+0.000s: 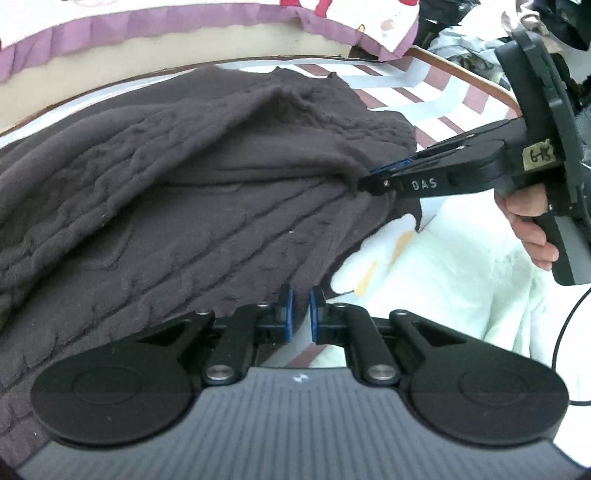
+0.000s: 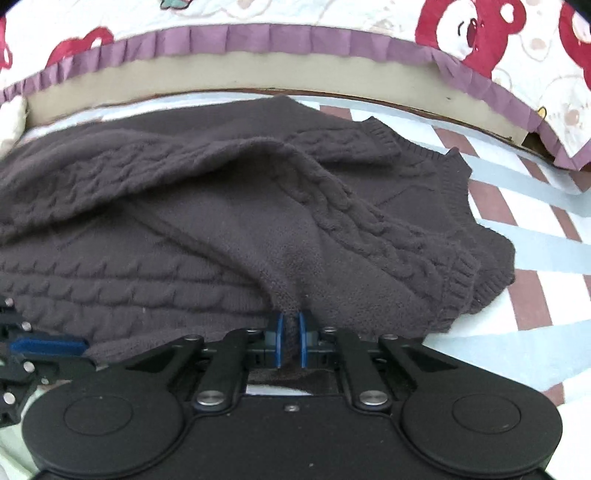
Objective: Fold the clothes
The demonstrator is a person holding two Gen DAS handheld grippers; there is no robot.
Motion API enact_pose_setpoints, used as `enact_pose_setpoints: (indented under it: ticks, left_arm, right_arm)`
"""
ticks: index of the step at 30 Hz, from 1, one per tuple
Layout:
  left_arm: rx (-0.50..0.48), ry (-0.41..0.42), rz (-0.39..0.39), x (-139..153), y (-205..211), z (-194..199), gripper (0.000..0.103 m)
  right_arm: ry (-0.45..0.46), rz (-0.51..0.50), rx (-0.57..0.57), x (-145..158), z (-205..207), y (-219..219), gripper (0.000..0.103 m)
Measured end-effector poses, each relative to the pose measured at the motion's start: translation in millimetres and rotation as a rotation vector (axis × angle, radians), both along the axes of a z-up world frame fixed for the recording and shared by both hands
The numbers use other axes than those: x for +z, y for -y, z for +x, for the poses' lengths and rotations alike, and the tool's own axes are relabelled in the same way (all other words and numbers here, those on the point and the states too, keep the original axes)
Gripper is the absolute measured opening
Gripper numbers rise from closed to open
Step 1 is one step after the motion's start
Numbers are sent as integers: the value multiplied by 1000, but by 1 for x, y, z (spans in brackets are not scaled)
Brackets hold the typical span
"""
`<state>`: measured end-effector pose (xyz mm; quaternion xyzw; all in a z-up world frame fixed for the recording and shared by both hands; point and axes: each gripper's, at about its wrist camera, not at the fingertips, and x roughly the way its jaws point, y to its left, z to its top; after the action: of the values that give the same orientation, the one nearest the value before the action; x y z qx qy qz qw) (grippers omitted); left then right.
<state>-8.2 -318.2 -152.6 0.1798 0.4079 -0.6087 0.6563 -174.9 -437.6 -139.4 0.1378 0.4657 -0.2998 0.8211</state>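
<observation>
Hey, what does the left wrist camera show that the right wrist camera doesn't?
Only the left wrist view shows a hand holding the right hand-held gripper from the side, pinching the sweater's edge, plus white cloth beside the sweater. Only the right wrist view shows red bear prints on the bedding and the sweater's ribbed cuffs. Both show the dark cable-knit sweater on the striped sheet and the purple ruffle behind.

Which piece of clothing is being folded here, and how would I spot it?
On the striped tabletop below the purple-frilled bear blanket lies the dark brown sweater. Its cable-knit ridges and ribbed edges set it apart from the smooth white cloth beside it.
</observation>
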Motion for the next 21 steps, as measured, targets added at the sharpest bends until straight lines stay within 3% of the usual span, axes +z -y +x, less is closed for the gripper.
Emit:
enact_pose_setpoints:
  ticks: [2, 5, 7, 9, 11, 12, 13, 16, 21]
  left_arm:
    - [5, -1, -6, -1, 1, -1, 12]
    - [33, 21, -34, -2, 2, 0, 15]
    - [71, 16, -59, -3, 2, 5, 20]
    - [110, 0, -74, -4, -1, 11, 24]
    - [142, -21, -65, -5, -6, 18, 24]
    - [139, -31, -57, -6, -9, 19, 24]
    - [129, -25, -49, -5, -12, 18, 23]
    - [100, -5, -35, 1, -18, 17, 23]
    - [73, -80, -88, 4, -12, 15, 24]
  right_arm:
    - [-21, -25, -14, 1, 4, -2, 17]
    - [-57, -87, -13, -1, 14, -8, 39]
    - [-52, -109, 10, -9, 23, -11, 66]
    - [-37, -123, 36, -15, 28, -12, 71]
    - [-15, -138, 64, -16, 25, -10, 64]
    - [-26, -135, 76, -14, 22, -9, 20]
    - [-59, -121, 98, -9, 16, -9, 13]
    - [-93, -42, 182, 4, -10, -17, 11]
    - [-111, -10, 202, -1, -26, -26, 12]
